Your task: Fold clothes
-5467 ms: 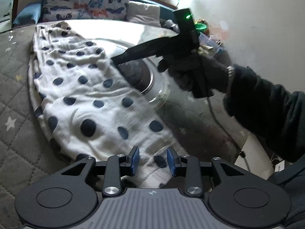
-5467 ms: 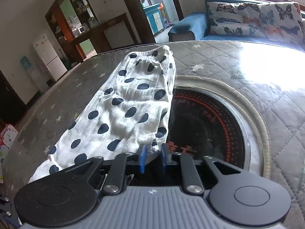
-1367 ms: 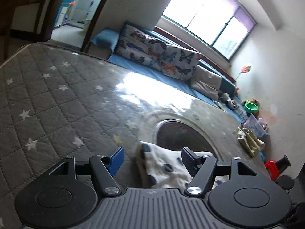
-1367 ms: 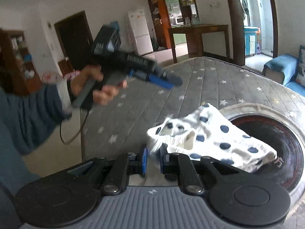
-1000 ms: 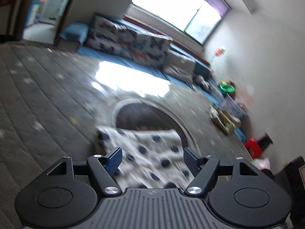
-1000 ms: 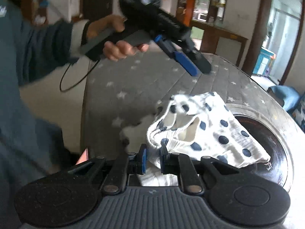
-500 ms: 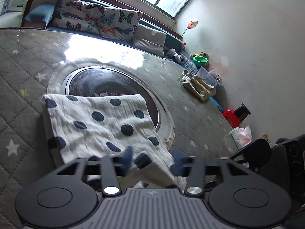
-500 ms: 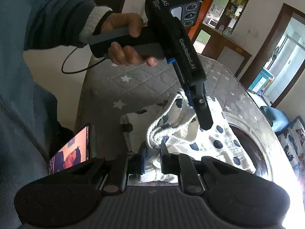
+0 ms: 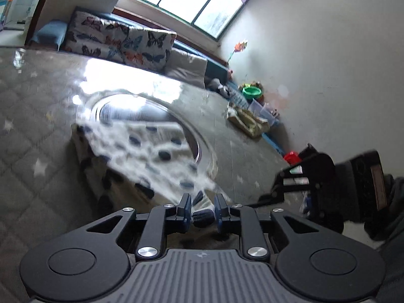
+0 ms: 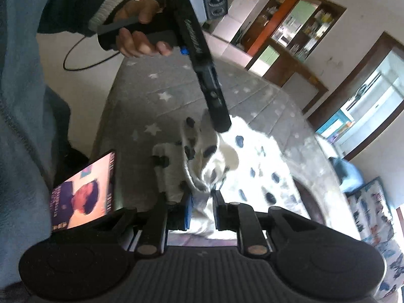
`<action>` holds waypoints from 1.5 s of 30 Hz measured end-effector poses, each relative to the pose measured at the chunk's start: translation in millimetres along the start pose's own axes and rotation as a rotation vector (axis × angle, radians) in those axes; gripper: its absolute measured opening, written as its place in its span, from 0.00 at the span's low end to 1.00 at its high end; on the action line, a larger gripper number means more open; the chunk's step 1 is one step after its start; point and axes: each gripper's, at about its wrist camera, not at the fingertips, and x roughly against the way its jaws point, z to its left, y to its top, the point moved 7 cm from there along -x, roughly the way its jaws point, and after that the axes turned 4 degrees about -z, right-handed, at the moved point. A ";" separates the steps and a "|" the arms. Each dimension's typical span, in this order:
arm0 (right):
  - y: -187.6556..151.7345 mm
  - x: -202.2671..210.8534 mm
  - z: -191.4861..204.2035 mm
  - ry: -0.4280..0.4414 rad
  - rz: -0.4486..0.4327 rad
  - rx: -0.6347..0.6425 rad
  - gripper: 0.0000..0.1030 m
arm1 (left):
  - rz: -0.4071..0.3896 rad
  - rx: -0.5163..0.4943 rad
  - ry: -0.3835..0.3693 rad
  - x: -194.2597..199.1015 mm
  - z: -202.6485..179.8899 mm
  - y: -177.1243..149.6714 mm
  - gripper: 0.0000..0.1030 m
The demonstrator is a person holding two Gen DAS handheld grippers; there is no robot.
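1. On the quilted grey tabletop (image 9: 30, 136), partly over the round dark inset (image 9: 141, 111): folded white cloth with dark dots (image 9: 151, 151).
2. Near edge of cloth bunched between the pads of the left tool (image 9: 202, 210), pads close but with a gap; cannot tell if really pinched.
3. Right tool (image 10: 201, 208) likewise around a raised fold, grip unclear.
4. Beside the cloth, at tabletop edge: phone with lit screen (image 10: 83, 189).

**Hardly any lettering can be read**

White lettering runs along the black handheld left gripper (image 10: 222, 123), too blurred to read; the propped dark-framed phone screen (image 10: 83, 192) carries small pale characters, also illegible; no other readable label or number.
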 end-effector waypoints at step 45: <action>-7.7 11.0 -18.1 0.045 0.061 -0.481 0.30 | -0.020 0.125 0.157 17.0 10.1 -18.6 0.44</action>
